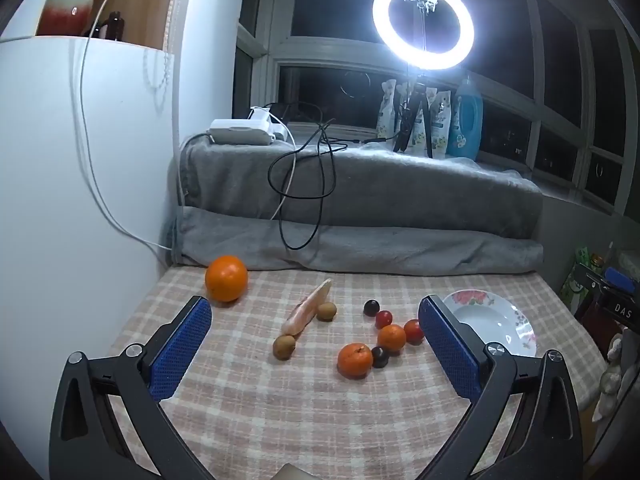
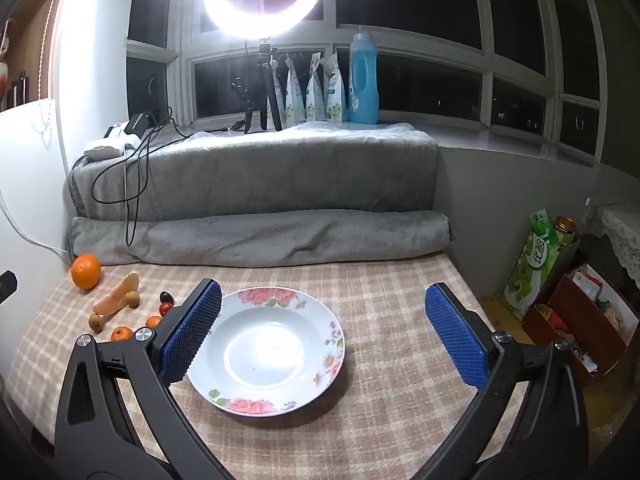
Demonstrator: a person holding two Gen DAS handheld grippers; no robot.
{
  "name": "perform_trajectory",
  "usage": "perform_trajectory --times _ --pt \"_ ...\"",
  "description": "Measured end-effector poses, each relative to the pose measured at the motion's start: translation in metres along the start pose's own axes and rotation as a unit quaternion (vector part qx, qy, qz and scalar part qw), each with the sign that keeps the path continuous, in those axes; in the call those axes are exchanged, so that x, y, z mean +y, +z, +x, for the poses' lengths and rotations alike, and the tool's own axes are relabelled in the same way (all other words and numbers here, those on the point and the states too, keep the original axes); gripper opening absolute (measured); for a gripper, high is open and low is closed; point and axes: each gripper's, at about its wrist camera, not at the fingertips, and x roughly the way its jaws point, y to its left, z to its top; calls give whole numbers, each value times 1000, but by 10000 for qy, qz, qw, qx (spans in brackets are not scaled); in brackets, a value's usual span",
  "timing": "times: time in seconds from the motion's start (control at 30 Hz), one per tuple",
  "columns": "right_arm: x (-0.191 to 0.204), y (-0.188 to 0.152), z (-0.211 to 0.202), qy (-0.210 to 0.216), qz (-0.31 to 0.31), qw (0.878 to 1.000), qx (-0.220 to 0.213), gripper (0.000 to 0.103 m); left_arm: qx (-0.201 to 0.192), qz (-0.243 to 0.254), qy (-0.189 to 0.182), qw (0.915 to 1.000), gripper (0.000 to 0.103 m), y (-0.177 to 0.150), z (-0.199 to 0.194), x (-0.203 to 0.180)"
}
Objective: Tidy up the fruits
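While fruits (image 1: 352,360) lie beside it, the plate (image 2: 240,396) holds nothing.

There is one big orange (image 1: 226,278), two small oranges (image 1: 354,360), and one carrot (image 1: 307,308). There are two red tomatoes (image 1: 413,331), two dark ones (image 1: 371,307), and two brown fruits (image 1: 284,346). There is one plate (image 2: 276,350).

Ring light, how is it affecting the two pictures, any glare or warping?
Left wrist view: the ring light blooms white against dark windows, and the window frames bow. Right wrist view: it is blown out at the top edge and glares on the plate.
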Motion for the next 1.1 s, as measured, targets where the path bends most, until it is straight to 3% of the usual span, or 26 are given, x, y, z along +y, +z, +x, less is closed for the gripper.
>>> perform_trajectory --times 1.1 --pt "5 3 -2 27 9 10000 -47 103 -51 15 5 10000 103 3 -1 0"
